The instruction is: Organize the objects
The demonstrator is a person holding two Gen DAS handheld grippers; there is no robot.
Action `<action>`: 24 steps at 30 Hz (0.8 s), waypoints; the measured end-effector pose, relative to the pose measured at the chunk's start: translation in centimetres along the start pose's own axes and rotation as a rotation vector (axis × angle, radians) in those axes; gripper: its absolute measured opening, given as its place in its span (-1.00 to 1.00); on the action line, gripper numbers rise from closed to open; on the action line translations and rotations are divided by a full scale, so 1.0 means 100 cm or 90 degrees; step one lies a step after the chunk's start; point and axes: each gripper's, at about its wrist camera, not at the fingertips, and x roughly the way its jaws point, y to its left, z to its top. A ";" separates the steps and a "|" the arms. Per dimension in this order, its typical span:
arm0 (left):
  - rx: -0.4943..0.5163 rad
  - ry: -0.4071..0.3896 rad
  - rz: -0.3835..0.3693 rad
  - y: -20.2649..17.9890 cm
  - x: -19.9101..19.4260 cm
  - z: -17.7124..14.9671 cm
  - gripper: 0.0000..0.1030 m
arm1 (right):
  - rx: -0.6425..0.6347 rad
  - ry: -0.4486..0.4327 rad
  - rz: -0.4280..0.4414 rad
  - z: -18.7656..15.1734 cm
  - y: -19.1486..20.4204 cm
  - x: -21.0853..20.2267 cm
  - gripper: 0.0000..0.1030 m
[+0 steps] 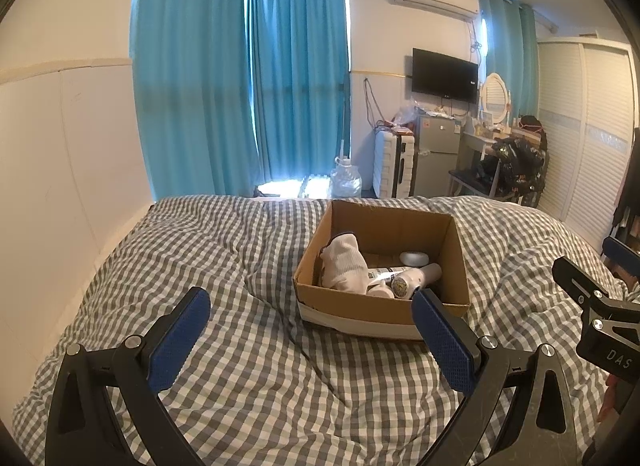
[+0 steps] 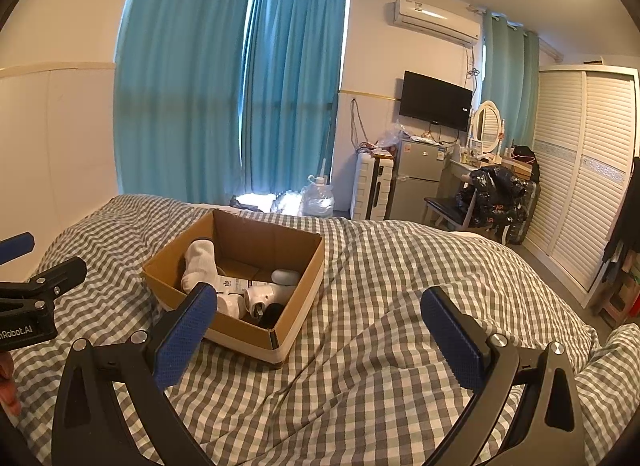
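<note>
Cardboard box (image 1: pixel 384 306) on bed; black item (image 2: pixel 272 314) right-view only; both jaws released.

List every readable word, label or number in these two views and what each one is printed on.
"DAS": on the right gripper's black body, seen at the left wrist view's edge.
"nRobot.AI", cut off by the frame: on the left gripper's body, in the right wrist view.
Labels on the white items in the cardboard box, the fridge sticker and the TV logo: too small to read.
</note>
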 end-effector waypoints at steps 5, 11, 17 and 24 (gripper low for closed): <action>0.000 0.001 -0.001 -0.001 0.000 0.000 1.00 | -0.002 0.000 0.002 0.000 0.002 0.002 0.99; 0.000 0.003 -0.001 -0.001 -0.001 0.000 1.00 | 0.000 0.003 0.006 -0.001 0.002 0.003 0.99; -0.009 0.010 -0.008 -0.001 0.000 0.000 1.00 | -0.001 0.006 0.008 -0.002 0.002 0.005 0.99; -0.006 0.006 0.001 -0.001 0.000 0.000 1.00 | -0.005 0.008 0.008 -0.003 0.005 0.008 0.99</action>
